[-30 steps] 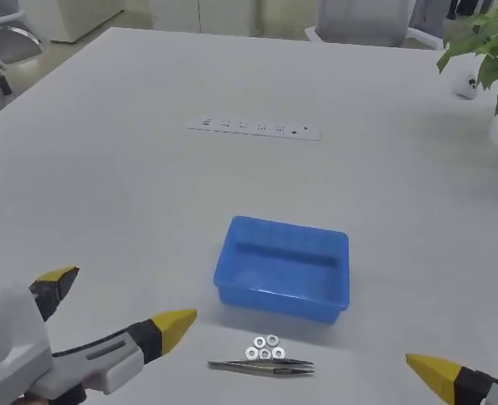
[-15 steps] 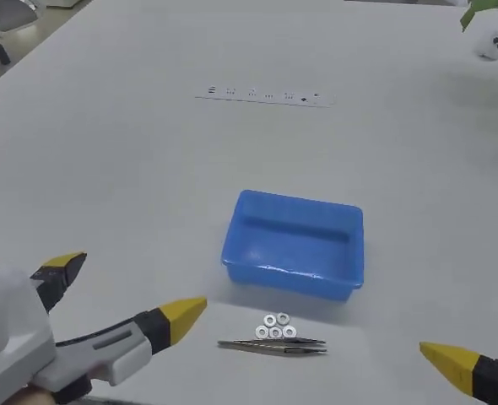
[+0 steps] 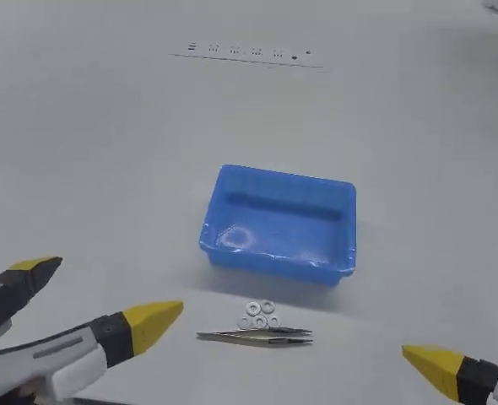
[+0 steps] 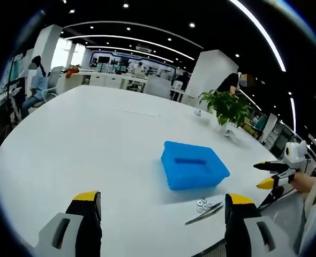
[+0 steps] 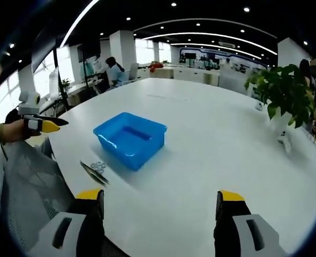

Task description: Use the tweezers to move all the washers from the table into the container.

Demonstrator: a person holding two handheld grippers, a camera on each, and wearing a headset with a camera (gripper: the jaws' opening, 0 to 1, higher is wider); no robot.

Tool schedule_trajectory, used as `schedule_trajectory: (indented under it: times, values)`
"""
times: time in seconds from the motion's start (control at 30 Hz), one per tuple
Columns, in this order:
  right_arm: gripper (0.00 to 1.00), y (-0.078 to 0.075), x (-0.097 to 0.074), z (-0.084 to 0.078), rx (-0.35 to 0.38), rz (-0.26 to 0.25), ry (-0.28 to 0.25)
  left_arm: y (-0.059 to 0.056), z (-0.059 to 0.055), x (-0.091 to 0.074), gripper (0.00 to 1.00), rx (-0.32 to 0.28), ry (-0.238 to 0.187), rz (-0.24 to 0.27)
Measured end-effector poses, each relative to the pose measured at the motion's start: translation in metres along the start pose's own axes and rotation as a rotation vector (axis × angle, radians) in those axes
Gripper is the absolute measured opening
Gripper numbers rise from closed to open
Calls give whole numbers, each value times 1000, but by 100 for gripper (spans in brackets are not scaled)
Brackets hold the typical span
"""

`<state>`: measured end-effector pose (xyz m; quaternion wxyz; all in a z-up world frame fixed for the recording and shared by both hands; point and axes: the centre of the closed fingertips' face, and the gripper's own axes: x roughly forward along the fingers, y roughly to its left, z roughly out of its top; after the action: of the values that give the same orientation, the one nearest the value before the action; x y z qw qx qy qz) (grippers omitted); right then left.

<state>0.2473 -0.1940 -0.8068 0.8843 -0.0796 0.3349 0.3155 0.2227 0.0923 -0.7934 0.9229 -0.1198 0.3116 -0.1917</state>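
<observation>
Fingers [image 3: 152,321] of the left gripper [image 3: 105,291] are spread wide and hold nothing, hovering front-left of the container [image 3: 266,268]. Washers [image 3: 260,314] cluster on the table [image 3: 105,152] just before the container, with the tweezers [image 3: 255,337] beside them. The right gripper [image 5: 159,195], front-right of the container, has its 2 fingers wide apart and empty.

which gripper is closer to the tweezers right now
Left. The left gripper is open just left of the tweezers, its nearer jaw tip a short way from their end. The right gripper, also open, sits farther off to their right.
</observation>
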Motion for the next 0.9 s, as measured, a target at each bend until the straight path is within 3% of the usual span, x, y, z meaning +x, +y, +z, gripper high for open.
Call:
schedule_trajectory:
  times: [0.07,0.13,0.2,0.27,0.37,0.4,0.5,0.57,0.63,0.7,0.8,0.83,0.87,0.9]
  values:
    - [73,10,6,6,23,56,-15,-9,4,6,81,74,39,-66]
    - [64,13,12,9,18,75,-21,-19,4,14,66,131,74,-133]
    - [52,29,20,13,-29,156,-16,-34,0,24,53,154,121,-236]
    - [41,41,27,15,-80,201,-5,-49,-10,33,37,185,195,-337]
    - [29,61,32,18,-127,276,-14,-59,-31,41,21,323,293,-407]
    - [24,70,33,16,-137,323,-9,-64,-42,43,17,373,347,-445]
    - [15,80,38,14,-149,359,-7,-64,-63,47,15,492,443,-472]
    - [14,87,40,12,-173,386,-5,-52,-74,50,15,633,501,-445]
    - [14,91,41,12,-202,396,-2,-47,-80,51,16,695,540,-436]
    - [14,95,42,10,-245,401,4,-46,-83,54,19,768,544,-433]
    - [15,97,43,6,-276,402,21,-43,-93,57,16,899,589,-448]
    - [16,97,43,3,-289,397,28,-47,-86,60,14,945,542,-450]
    - [16,97,43,1,-301,396,34,-47,-89,60,11,932,565,-448]
    - [17,97,43,-3,-328,389,53,-49,-87,63,9,986,544,-457]
